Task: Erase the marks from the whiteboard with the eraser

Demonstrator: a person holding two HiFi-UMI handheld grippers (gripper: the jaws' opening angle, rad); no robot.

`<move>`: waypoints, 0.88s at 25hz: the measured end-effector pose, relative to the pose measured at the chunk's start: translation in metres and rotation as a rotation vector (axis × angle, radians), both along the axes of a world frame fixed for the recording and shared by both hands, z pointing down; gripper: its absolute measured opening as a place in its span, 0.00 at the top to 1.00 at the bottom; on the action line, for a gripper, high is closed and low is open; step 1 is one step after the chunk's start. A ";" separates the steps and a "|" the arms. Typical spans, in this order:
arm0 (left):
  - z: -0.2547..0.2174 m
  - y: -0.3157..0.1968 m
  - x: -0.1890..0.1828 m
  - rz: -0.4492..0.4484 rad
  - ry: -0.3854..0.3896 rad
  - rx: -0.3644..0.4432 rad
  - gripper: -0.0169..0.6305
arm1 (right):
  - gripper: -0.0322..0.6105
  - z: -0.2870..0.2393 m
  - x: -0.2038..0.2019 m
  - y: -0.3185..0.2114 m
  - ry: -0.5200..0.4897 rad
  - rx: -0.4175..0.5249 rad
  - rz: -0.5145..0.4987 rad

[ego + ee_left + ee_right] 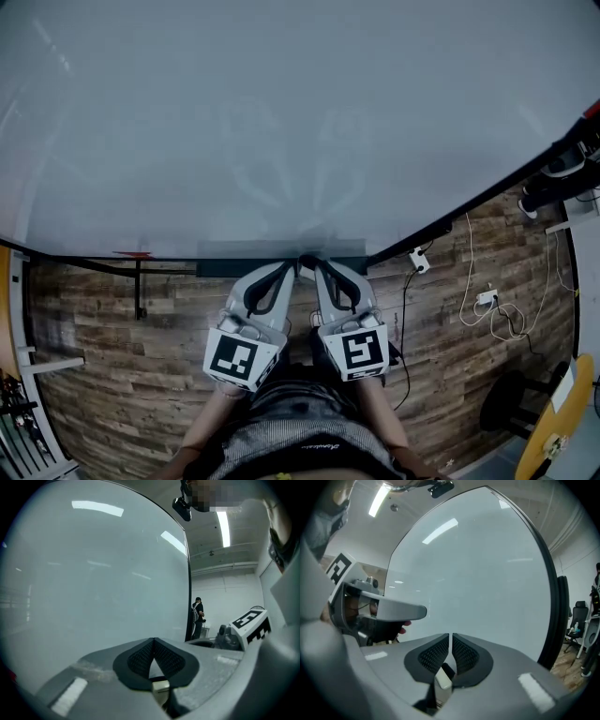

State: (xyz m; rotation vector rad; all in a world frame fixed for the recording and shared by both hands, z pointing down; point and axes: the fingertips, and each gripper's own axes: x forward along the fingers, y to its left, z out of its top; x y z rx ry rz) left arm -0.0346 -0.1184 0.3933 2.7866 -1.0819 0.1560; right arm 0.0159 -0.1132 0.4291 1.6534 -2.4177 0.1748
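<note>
Left gripper pressed together, right gripper barely parted; only head view shows cables.

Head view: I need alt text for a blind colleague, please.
Two handheld grippers, left gripper and right gripper, point side by side at the lower edge of a large blank-looking whiteboard. Wood-patterned floor lies below; no eraser shows.

Right of the right claw, white cables and a black cord trail across the wood-plank floor — far beyond the left claw, a person stands under ceiling lights.
</note>
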 end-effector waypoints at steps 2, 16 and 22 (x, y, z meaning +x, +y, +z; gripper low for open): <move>0.004 0.000 0.001 0.006 -0.004 -0.012 0.97 | 0.89 0.010 -0.001 0.002 0.002 -0.033 -0.006; 0.022 -0.004 -0.013 -0.025 -0.022 -0.059 0.97 | 0.64 0.070 -0.010 0.001 0.097 -0.213 -0.102; 0.025 -0.004 -0.014 -0.043 -0.022 -0.063 0.97 | 0.60 0.087 -0.008 -0.001 0.148 -0.260 -0.126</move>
